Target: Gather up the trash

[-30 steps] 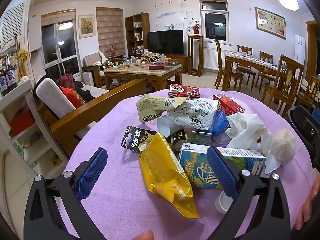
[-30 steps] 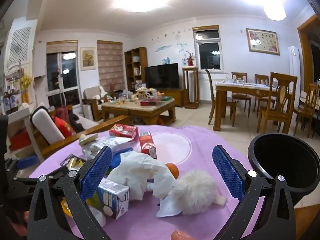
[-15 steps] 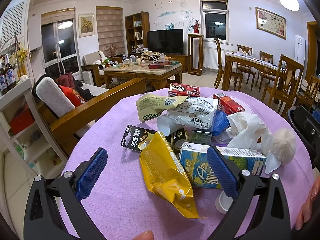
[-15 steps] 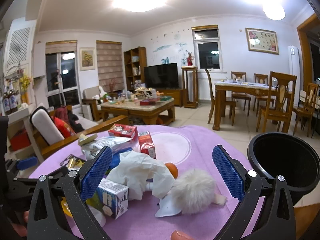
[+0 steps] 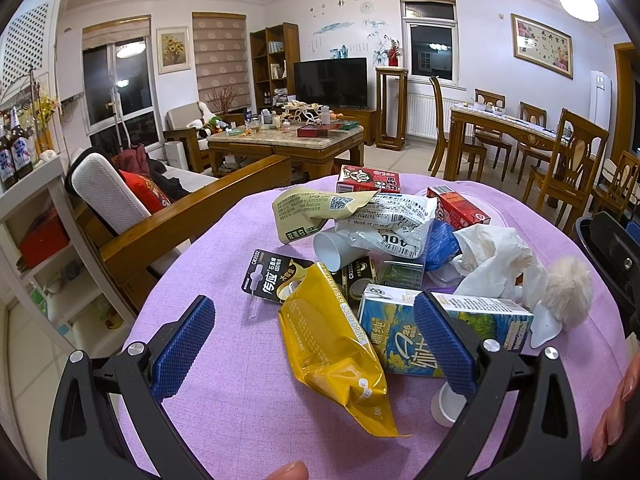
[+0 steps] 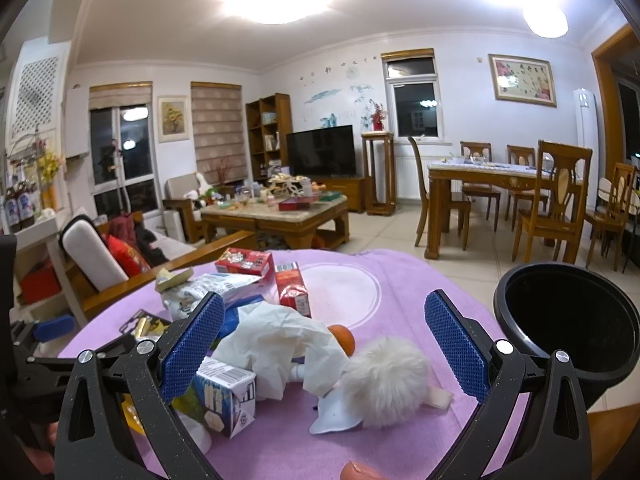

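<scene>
A heap of trash lies on the purple-clothed round table [image 5: 224, 360]. A yellow drink pouch [image 5: 336, 348] and a blue-green carton [image 5: 404, 340] lie nearest my left gripper [image 5: 316, 344], which is open and empty just above them. Behind are a battery card [image 5: 272, 276], a white cup [image 5: 332, 246], crumpled wrappers [image 5: 384, 220], red boxes [image 5: 368, 180] and white tissue [image 5: 496, 260]. My right gripper [image 6: 324, 352] is open and empty over the tissue [image 6: 280, 344] and a white fluffy ball [image 6: 384, 376]. A black bin [image 6: 568, 320] stands at the table's right edge.
A wooden-armed sofa [image 5: 168, 216] stands left of the table, with a white shelf unit [image 5: 36, 240] beyond it. A coffee table [image 5: 288, 144] lies ahead. A dining table with chairs [image 5: 528, 140] stands at the right. The left gripper's body shows at the left in the right wrist view [image 6: 36, 356].
</scene>
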`<move>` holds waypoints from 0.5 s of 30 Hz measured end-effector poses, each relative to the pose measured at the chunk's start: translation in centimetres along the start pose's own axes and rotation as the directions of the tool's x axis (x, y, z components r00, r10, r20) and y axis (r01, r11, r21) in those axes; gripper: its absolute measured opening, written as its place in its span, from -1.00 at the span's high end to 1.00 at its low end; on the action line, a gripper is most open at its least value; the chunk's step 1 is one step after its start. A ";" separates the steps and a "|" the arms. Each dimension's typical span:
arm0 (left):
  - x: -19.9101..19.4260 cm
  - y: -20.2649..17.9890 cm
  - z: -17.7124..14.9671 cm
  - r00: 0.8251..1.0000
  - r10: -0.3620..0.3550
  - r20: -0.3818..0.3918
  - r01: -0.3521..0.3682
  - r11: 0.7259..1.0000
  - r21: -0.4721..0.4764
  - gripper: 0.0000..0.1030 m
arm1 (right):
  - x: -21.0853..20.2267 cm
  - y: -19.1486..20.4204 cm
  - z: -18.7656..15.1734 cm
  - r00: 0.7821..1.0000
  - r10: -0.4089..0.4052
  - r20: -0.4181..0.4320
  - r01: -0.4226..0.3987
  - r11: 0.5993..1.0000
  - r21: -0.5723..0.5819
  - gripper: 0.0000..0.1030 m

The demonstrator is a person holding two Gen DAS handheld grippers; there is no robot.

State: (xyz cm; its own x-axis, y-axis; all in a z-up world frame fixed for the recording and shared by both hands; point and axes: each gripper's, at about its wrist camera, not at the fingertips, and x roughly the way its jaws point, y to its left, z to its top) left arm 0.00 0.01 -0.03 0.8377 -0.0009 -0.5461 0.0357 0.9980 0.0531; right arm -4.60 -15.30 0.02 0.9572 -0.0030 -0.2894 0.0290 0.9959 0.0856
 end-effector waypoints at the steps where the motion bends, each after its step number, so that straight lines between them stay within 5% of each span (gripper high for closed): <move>1: 0.0 0.0 0.0 1.000 0.001 -0.001 -0.001 1.000 0.000 -0.90 | 0.0 0.0 0.0 1.000 0.000 0.000 0.000 1.000 0.000 -0.92; 15: 0.3 -2.0 0.1 1.000 0.001 -0.002 -0.001 1.000 0.000 -0.90 | 0.0 -0.1 0.0 1.000 0.002 0.002 -0.002 1.000 0.006 -0.92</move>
State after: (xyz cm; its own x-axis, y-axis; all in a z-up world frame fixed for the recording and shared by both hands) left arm 0.22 -2.01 -0.22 0.8369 0.0000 -0.5473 0.0350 0.9980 0.0534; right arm -4.61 -15.34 -0.03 0.9579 -0.0014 -0.2870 0.0289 0.9954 0.0917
